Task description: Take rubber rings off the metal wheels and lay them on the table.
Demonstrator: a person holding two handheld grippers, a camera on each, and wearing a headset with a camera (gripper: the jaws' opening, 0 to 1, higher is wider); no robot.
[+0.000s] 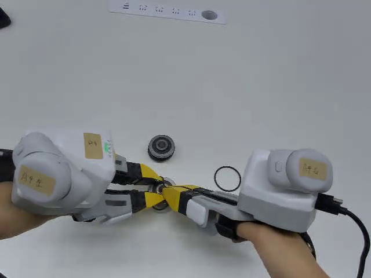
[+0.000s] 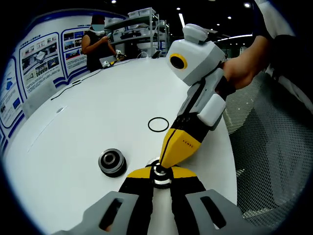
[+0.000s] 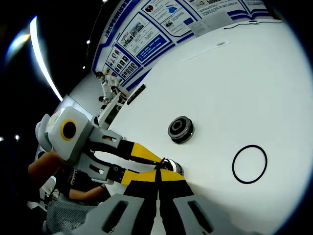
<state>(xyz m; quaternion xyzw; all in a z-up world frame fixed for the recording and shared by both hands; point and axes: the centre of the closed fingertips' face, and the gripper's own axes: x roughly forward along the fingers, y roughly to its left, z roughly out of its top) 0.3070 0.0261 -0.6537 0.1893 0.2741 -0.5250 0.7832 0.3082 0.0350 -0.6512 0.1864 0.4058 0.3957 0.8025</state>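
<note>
Grippers meet at one metal wheel (image 2: 159, 175)
The left gripper (image 1: 153, 186) pinches it; the right gripper (image 3: 157, 175) has jaws pressed together at its rim. Second wheel (image 1: 161, 147) beyond, loose rubber ring (image 1: 215, 178) right, on open table (image 1: 261, 87).

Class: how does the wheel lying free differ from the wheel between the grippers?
The free wheel lies untouched on the table; the gripped wheel is held by the left gripper. The free wheel looks dark-rimmed; the gripped wheel shows brighter metal. Both are round.

White left tongs (image 1: 157, 188) and right tongs (image 1: 169, 196), yellow-black tipped.
</note>
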